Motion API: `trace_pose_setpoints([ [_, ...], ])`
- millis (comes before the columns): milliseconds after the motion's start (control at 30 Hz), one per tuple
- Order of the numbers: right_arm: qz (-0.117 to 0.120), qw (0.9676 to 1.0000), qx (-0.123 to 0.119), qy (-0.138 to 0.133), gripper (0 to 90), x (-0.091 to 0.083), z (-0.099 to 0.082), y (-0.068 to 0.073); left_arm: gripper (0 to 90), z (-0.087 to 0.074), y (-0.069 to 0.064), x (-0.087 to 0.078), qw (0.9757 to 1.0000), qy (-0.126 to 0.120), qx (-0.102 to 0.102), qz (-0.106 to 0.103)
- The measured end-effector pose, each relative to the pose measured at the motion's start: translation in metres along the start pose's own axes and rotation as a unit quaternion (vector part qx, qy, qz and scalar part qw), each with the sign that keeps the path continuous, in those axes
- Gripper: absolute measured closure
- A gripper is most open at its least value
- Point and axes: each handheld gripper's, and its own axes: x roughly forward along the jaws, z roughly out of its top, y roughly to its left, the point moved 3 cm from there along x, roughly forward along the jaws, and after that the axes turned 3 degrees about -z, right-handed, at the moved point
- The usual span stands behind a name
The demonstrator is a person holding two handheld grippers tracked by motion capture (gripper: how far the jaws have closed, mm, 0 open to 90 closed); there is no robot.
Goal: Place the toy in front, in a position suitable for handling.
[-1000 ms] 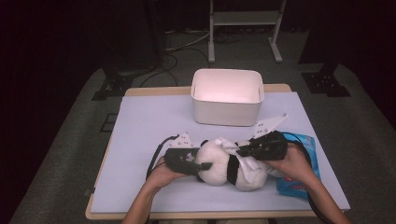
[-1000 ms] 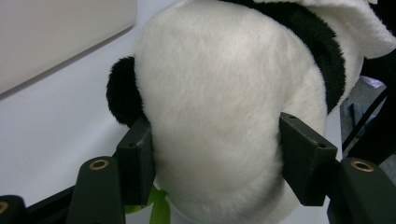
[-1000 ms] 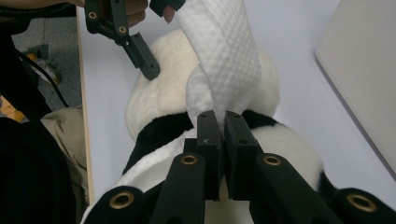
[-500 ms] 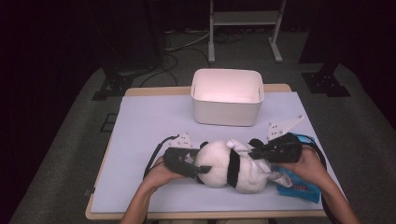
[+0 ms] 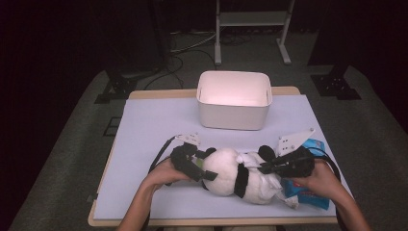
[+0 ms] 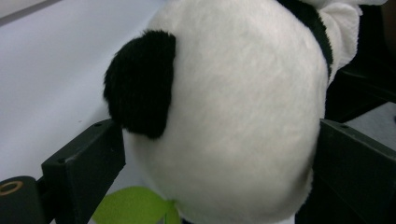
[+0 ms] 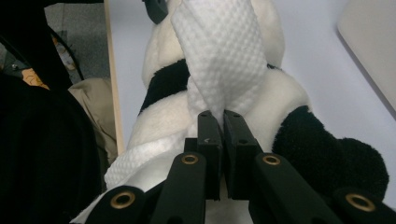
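**Panda toy between two grippers, a white wipe pinched at its body**

From above, the plush panda (image 5: 238, 177) lies on the lilac table cover (image 5: 154, 130), with the left gripper (image 5: 204, 169) at its head end and the right gripper (image 5: 266, 168) at its body end. Behind the right hand sits a blue packet (image 5: 315, 197), partly covered by the hand; its print is too small to read. A white bin (image 5: 234, 101) stands farther away from both grippers.

The left gripper view comes close: the round white head with one black ear (image 6: 140, 84) fills the space between the wide jaws, which have just been opening. Whether the pads press the fur I cannot tell; a green bit (image 6: 133, 210) shows below.

The right gripper view gives what the high view cannot: the jaws are clenched on a white embossed wipe (image 7: 219, 60) that lies over the panda's back. A black paw (image 7: 327, 158) is just beside these jaws
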Motion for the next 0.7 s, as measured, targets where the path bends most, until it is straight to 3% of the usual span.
trace_pose_setpoints([
  [133,0.007,1.0000,-0.003,0.002,85.7,0.000,0.000,0.002,4.5,0.006,0.005,0.007,0.9990,0.015,-0.006,-0.041],
  [233,0.007,1.0000,-0.004,0.001,85.6,0.000,0.000,0.001,13.3,0.007,0.005,0.007,0.9990,0.017,0.002,-0.042],
  [333,0.002,1.0000,0.001,-0.005,85.4,-0.001,0.003,0.000,27.9,0.007,0.003,0.001,0.9992,0.002,0.038,-0.013],
  [367,0.002,1.0000,0.001,-0.005,85.4,-0.001,0.003,0.000,32.1,0.007,0.003,0.001,0.9992,0.002,0.038,-0.013],
  [433,-0.005,0.9999,0.000,-0.010,85.5,-0.002,0.006,-0.001,34.7,0.009,0.001,-0.002,0.9982,-0.016,0.057,0.012],
  [467,-0.012,0.9999,0.001,-0.011,85.5,-0.003,0.010,-0.003,37.4,0.011,0.000,-0.005,0.9957,-0.029,0.080,0.036],
  [500,-0.012,0.9999,0.001,-0.011,85.5,-0.003,0.010,-0.003,38.0,0.011,0.000,-0.005,0.9957,-0.029,0.080,0.036],
  [533,-0.022,0.9997,-0.001,-0.013,85.6,-0.003,0.014,-0.005,38.6,0.013,-0.002,-0.008,0.9918,-0.037,0.103,0.066],
  [567,-0.031,0.9995,-0.002,-0.010,85.6,-0.003,0.015,-0.007,38.8,0.015,-0.004,-0.009,0.9893,-0.038,0.114,0.083],
  [700,-0.045,0.9989,0.005,-0.010,85.6,0.000,0.021,-0.014,38.3,0.018,-0.009,-0.010,0.9821,-0.032,0.138,0.124],
])
